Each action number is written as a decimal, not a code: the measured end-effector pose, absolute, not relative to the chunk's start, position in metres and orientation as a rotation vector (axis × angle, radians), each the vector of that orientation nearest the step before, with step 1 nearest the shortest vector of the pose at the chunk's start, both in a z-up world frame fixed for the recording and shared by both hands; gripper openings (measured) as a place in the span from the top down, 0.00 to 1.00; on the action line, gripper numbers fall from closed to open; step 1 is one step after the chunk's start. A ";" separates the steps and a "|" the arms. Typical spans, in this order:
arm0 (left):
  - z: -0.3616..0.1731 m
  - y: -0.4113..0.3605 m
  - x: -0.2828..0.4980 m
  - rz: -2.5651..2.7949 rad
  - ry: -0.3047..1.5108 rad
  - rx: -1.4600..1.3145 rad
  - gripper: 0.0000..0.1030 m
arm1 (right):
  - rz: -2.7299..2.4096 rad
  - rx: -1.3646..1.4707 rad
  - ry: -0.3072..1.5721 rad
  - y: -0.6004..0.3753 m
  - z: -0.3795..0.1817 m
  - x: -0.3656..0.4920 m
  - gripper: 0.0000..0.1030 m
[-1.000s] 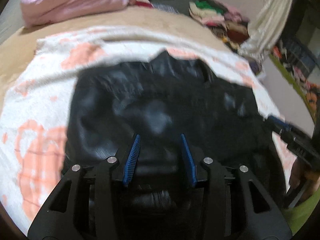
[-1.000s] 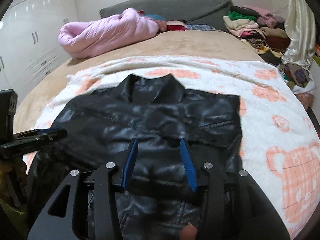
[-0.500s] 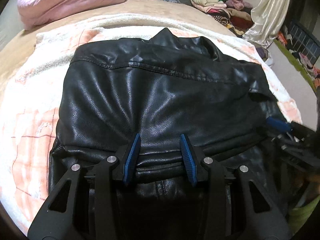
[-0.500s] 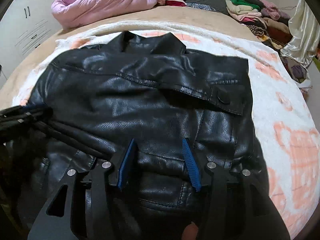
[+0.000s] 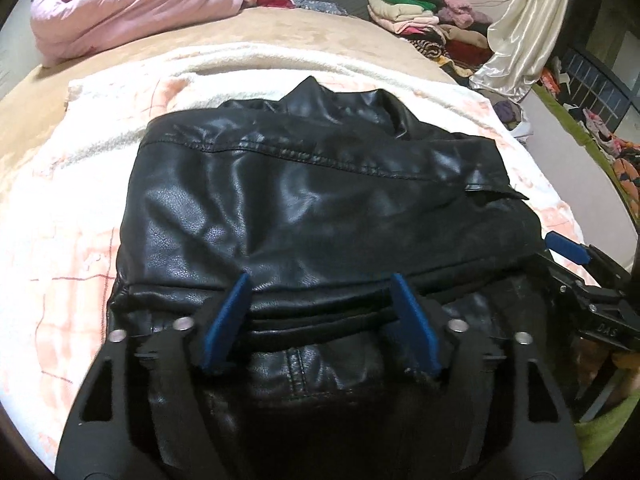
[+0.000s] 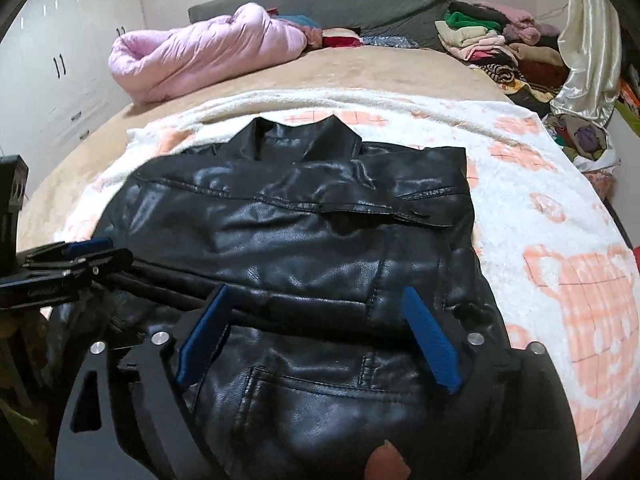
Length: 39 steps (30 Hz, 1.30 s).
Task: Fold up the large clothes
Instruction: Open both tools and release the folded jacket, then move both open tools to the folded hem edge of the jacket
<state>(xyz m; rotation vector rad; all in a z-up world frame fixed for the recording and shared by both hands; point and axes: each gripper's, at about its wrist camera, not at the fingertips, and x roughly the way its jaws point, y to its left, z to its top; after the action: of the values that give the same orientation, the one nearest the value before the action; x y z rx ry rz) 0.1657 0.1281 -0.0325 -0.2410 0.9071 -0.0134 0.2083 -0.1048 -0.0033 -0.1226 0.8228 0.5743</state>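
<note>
A glossy black leather jacket, folded crosswise on the bed, lies just ahead of both opening tools, left and right, neither clamping it.

Both wrist cameras look steeply down, close over the same black jacket.

Since the earlier pictures, the left gripper and the right gripper are opening and have released the folded hem of the black leather jacket, which now lies between their blue pads.
</note>
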 end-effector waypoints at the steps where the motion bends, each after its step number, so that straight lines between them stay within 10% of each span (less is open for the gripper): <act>1: -0.031 0.127 0.166 -0.010 0.905 -0.237 0.32 | 0.573 -0.115 0.818 -0.106 -0.001 0.207 0.11; 6: -0.021 0.126 0.160 -0.018 0.883 -0.251 0.09 | 0.551 -0.127 0.763 -0.111 0.010 0.198 0.06; 39: 0.024 0.108 0.102 0.002 0.794 -0.196 0.09 | 0.580 -0.082 0.664 -0.140 0.063 0.140 0.05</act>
<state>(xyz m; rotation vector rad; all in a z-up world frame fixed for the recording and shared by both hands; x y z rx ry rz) 0.1017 0.1079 0.0240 -0.1960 0.7938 0.0018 0.1401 -0.1402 0.0625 -0.0818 0.6642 0.5799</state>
